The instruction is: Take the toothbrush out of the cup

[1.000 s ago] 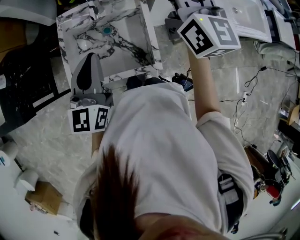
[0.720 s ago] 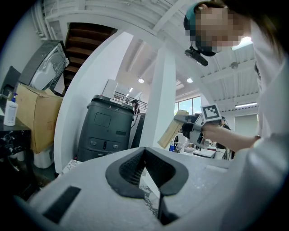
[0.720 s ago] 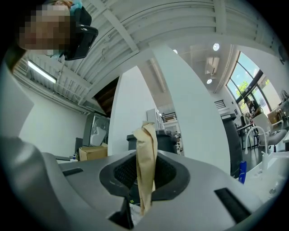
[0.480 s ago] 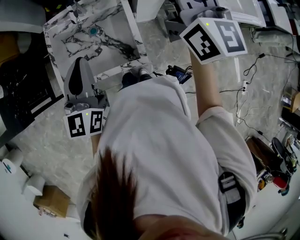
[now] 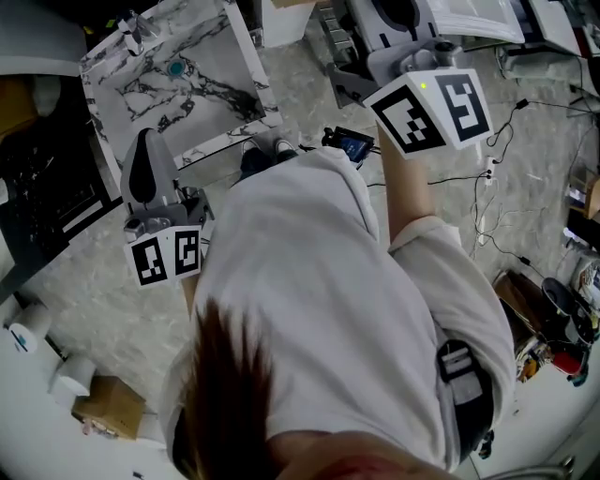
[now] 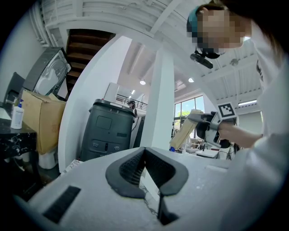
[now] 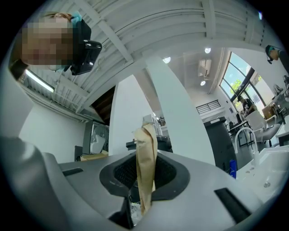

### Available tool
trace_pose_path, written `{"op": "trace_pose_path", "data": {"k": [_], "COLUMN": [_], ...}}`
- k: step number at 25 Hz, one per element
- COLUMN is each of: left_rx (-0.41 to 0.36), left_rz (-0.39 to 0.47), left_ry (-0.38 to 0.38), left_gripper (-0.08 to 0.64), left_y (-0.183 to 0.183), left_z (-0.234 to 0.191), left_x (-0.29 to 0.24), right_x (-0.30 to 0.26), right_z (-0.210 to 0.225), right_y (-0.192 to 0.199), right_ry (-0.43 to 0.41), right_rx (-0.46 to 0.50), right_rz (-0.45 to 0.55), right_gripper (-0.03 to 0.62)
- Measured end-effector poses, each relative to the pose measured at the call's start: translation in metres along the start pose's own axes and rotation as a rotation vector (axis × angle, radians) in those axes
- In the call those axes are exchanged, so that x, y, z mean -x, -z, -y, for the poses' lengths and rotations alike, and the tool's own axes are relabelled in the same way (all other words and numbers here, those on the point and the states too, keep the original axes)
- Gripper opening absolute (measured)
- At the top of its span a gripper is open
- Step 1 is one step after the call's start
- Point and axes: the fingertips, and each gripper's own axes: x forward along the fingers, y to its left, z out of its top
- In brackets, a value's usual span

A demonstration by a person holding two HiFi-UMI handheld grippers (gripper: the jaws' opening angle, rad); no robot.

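Note:
My right gripper (image 7: pixel 143 159) is shut on a tan paper-wrapped stick (image 7: pixel 146 149), maybe the toothbrush, which stands up between the pads. The left gripper view shows that gripper (image 6: pixel 212 128) raised at the right with the tan stick (image 6: pixel 183 134) jutting from it. My left gripper (image 6: pixel 144 152) is shut with nothing between its pads. In the head view the left gripper (image 5: pixel 142 150) hangs beside the person's left side and the right gripper (image 5: pixel 398 19) reaches to the top edge. No cup is in view.
A marble-topped table (image 5: pixel 202 89) with a small teal thing (image 5: pixel 175 67) stands at the upper left. Cables (image 5: pixel 487 187) lie on the floor at the right. A cardboard box (image 5: pixel 108 403) and paper rolls (image 5: pixel 28 323) sit at the lower left. A dark bin (image 6: pixel 110 131) stands ahead.
Both grippers have shifted away from the marble table and the white sink, which slid toward the picture's top and left. The right gripper's marker cube sits lower. Both grips look unchanged.

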Motion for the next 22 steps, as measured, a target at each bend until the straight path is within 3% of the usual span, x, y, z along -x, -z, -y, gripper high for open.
{"op": "trace_pose_path", "data": {"k": [22], "left_rx": [-0.019], "left_rz": [0.014], "left_ry": [-0.055], "left_gripper": [0.011], "left_y": [0.006], "left_z": [0.036], "left_x": [0.040], "right_x": [0.104], "right_z": [0.015], "right_y": [0.012], "right_ry": [0.035], "right_rx": [-0.063], "right_rz": [-0.041], "right_gripper": [0.060]}}
